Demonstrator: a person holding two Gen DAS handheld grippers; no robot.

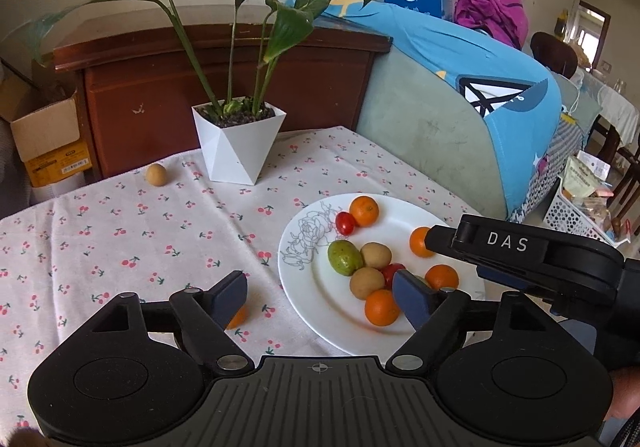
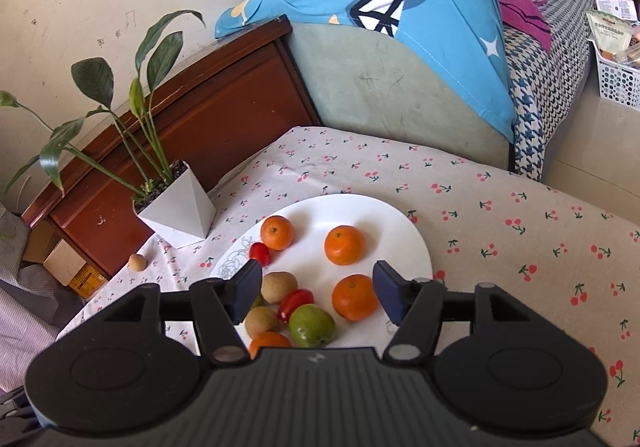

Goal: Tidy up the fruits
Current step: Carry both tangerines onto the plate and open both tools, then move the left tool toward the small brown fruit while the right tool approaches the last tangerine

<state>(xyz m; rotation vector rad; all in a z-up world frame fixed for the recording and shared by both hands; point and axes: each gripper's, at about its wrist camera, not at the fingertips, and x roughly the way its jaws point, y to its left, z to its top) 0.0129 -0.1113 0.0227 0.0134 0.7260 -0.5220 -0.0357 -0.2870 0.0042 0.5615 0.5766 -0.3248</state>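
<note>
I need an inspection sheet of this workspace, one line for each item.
Surface: table under cherry-print cloth.
Job's things: white plate holds oranges, tomatoes, brown fruits and a green fruit; one brown fruit and one orange lie on the cloth.
Clutter: potted plant.
Grippers: left gripper and right gripper open, jaws empty.
Cables: nothing seen.
Surroundings: sofa, wooden cabinet.
</note>
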